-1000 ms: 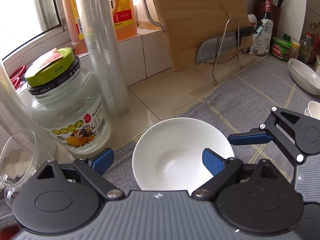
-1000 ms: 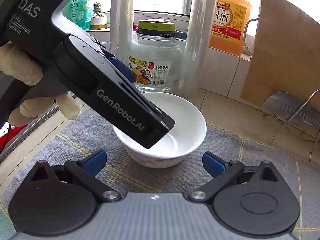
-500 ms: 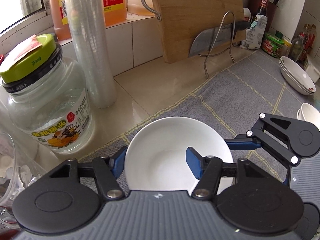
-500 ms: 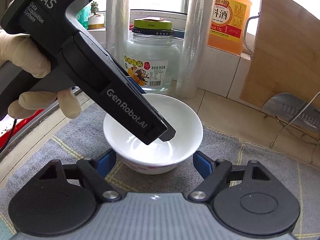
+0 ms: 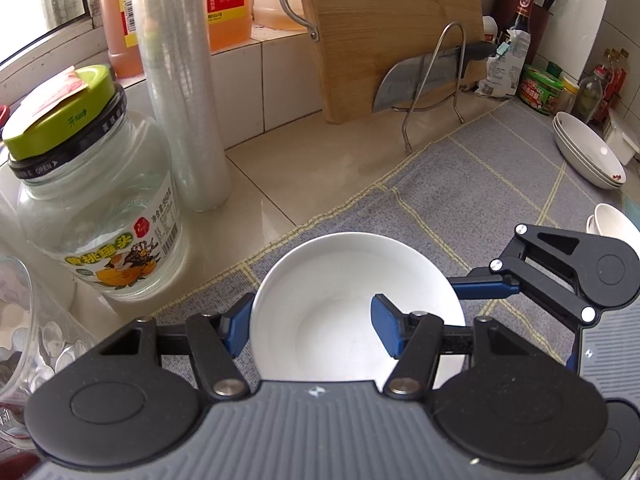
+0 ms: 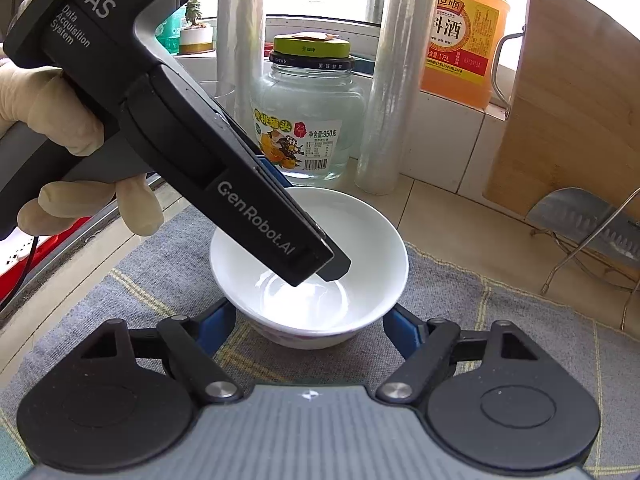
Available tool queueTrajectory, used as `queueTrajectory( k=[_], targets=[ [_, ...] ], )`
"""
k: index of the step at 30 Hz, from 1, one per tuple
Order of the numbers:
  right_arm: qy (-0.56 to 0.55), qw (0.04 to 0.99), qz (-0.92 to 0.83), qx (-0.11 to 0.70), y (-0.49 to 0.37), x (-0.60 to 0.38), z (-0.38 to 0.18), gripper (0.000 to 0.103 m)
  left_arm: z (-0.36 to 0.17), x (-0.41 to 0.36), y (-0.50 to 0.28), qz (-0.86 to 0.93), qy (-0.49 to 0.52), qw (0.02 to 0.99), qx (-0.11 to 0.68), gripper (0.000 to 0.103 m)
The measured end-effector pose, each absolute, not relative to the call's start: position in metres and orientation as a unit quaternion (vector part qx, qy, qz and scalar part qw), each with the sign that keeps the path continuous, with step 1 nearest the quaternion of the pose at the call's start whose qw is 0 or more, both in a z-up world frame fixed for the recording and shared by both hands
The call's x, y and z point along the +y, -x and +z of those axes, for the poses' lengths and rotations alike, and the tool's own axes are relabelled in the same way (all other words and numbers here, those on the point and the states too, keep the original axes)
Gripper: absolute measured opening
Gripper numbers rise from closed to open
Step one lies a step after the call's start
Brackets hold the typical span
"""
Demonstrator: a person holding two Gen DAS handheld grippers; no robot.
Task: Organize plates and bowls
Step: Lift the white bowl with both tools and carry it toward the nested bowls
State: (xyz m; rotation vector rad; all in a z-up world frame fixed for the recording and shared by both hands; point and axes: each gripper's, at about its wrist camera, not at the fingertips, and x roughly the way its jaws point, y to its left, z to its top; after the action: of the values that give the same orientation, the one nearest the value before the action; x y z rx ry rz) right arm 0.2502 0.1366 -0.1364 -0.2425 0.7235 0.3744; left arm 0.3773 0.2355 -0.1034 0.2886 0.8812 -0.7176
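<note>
A white bowl stands on the grey mat; it also shows in the right wrist view. My left gripper straddles its left rim, one blue pad outside and one inside, jaws partly closed around the wall with a gap still showing. It enters the right wrist view from the upper left. My right gripper is open, its pads on either side of the bowl's base. A stack of white plates and a small white bowl lie at the far right.
A glass jar with a green lid, a roll of cling film and orange bottles stand at the left. A wooden cutting board and a cleaver lean in a wire rack. Condiment jars crowd the back right.
My left gripper's jaws have narrowed around the bowl's left rim. The right gripper has moved in, so its pads now flank the bowl's base.
</note>
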Motion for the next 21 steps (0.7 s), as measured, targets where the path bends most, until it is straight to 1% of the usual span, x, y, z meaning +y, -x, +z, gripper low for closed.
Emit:
queueTrajectory(
  k=[12, 21],
  targets=[
    [0.122, 0.902, 0.191, 0.368, -0.230, 0.135, -0.111, 0.084, -0.080, 0.234, -0.345, -0.333, -0.131, 0.841, 0.405, 0.061],
    [0.125, 0.900, 0.210, 0.361, -0.202, 0.122, -0.087, 0.084, -0.059, 0.223, -0.313, -0.317, -0.125, 0.852, 0.397, 0.061]
  ],
)
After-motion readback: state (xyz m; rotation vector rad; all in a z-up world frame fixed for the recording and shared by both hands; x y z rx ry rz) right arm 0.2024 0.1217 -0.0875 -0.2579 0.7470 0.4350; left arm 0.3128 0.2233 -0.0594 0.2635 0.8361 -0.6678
